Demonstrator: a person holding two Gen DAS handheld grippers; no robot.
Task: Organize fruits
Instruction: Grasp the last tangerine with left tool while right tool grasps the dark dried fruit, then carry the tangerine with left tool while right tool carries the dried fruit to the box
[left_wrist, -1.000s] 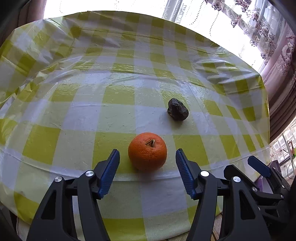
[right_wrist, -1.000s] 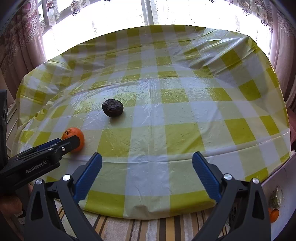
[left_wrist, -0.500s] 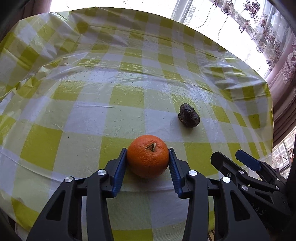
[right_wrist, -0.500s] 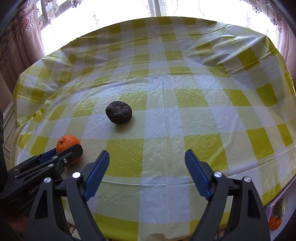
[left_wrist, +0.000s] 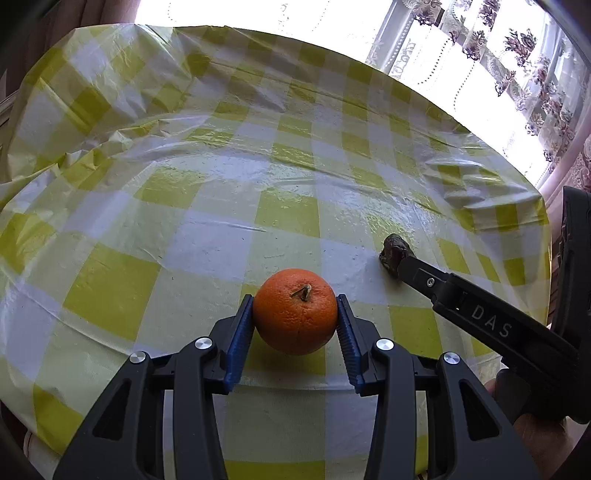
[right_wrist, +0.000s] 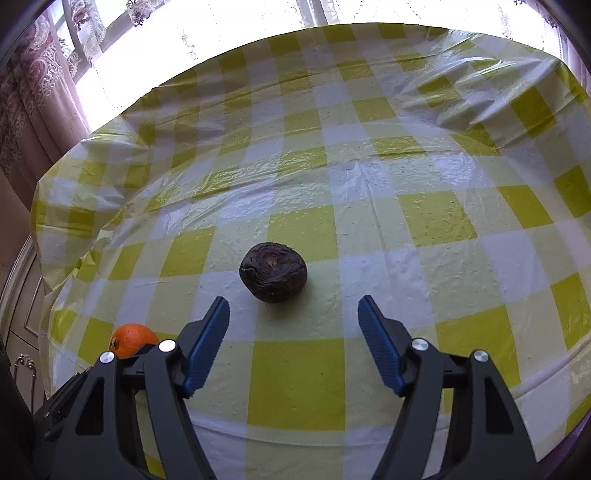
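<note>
An orange (left_wrist: 295, 311) sits between the blue pads of my left gripper (left_wrist: 295, 325), which is shut on it near the table's front edge. The orange also shows low at the left of the right wrist view (right_wrist: 132, 339). A dark wrinkled fruit (right_wrist: 273, 272) lies on the yellow checked tablecloth (right_wrist: 369, 206) just ahead of my right gripper (right_wrist: 293, 339), which is open and empty. In the left wrist view the dark fruit (left_wrist: 393, 251) is partly hidden behind a finger of the right gripper (left_wrist: 480, 314).
The round table's edge runs close under both grippers. Curtains (left_wrist: 535, 74) and a bright window stand behind the table. The cloth is wrinkled at the far side.
My left gripper closed on the orange. My right gripper moved forward and left, so the dark fruit now lies just ahead of its open fingers.
</note>
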